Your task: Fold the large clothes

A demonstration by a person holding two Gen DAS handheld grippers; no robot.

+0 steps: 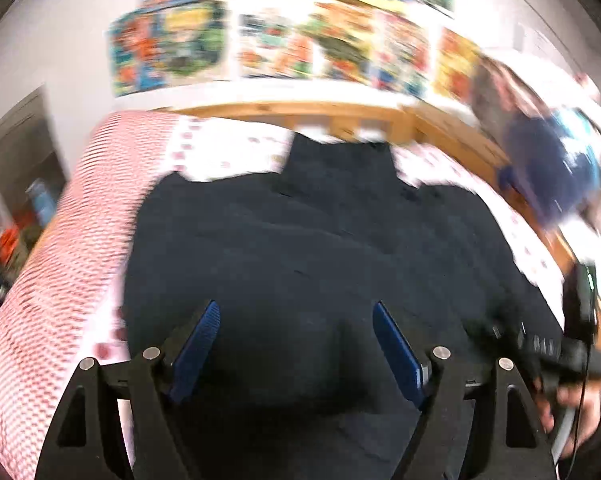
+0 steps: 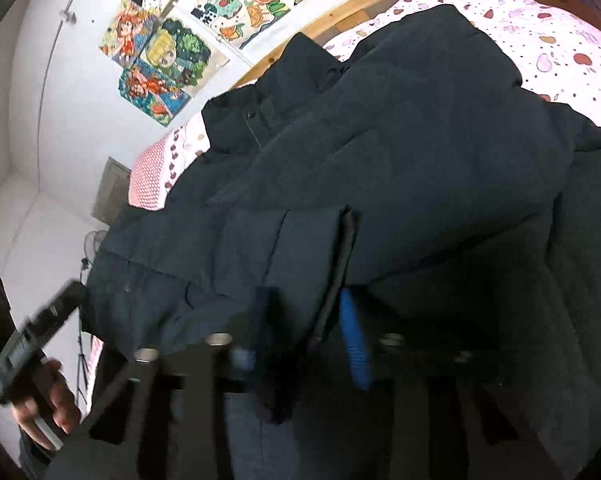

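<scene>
Dark jacket (image 1: 320,248) spread on a bed, one gripper clamped on its edge.

The jacket lies on a fruit-print sheet (image 2: 560,40), collar toward the far wooden bed frame (image 1: 340,114); colourful posters (image 1: 284,40) cover the wall, no writing legible. The left gripper (image 1: 296,344) hovers over the near hem, blue pads wide apart. Only the right wrist view shows the right gripper (image 2: 306,332) pinching a fold of jacket edge, and the left hand (image 2: 48,400) at the near left.
</scene>
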